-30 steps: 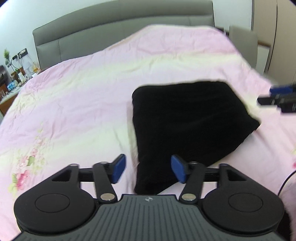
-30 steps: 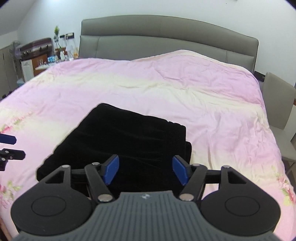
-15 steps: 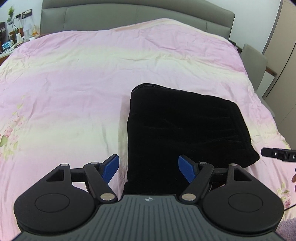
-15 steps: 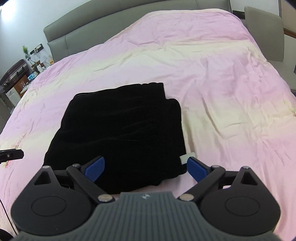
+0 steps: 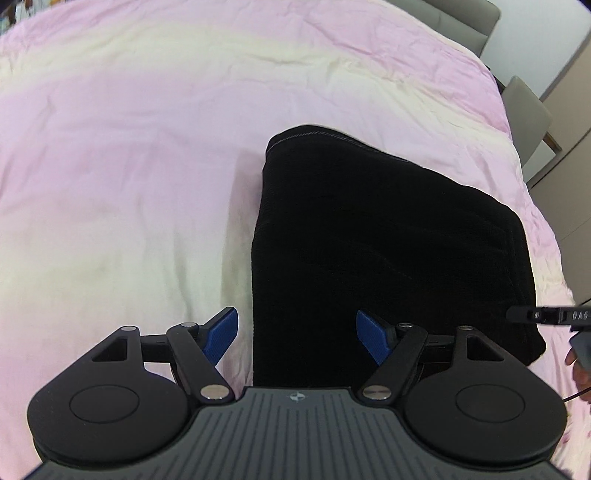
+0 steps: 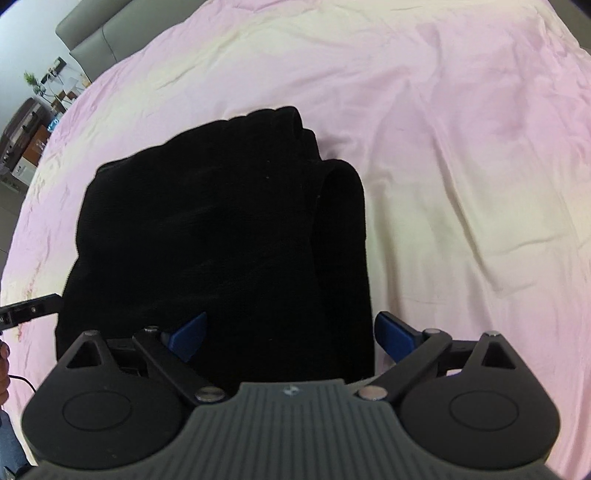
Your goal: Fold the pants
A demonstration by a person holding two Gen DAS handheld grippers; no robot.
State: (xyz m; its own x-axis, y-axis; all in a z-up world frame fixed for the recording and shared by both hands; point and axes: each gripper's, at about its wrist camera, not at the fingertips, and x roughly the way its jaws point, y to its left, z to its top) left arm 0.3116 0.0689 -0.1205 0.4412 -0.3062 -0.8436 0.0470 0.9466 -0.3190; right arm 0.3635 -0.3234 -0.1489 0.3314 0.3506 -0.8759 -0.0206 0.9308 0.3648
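The left gripper (image 5: 296, 334) hangs over the near left edge of the black pants (image 5: 388, 251), its blue fingers (image 5: 220, 335) spread wide with one pad over the pink duvet (image 5: 129, 166) and the other over the dark cloth, gripping nothing. The right gripper (image 6: 290, 338) hovers over the near right edge of the same bundle, jaws likewise wide apart and empty, its right pad (image 6: 393, 338) above the bedding just beside the fabric. The pants (image 6: 221, 240) lie folded into a compact, roughly rectangular stack on the duvet, several thick layers showing as rounded rolls along the right side, with a stitched hem visible at the far left corner. A grey headboard (image 6: 96, 33) stands beyond the bed.
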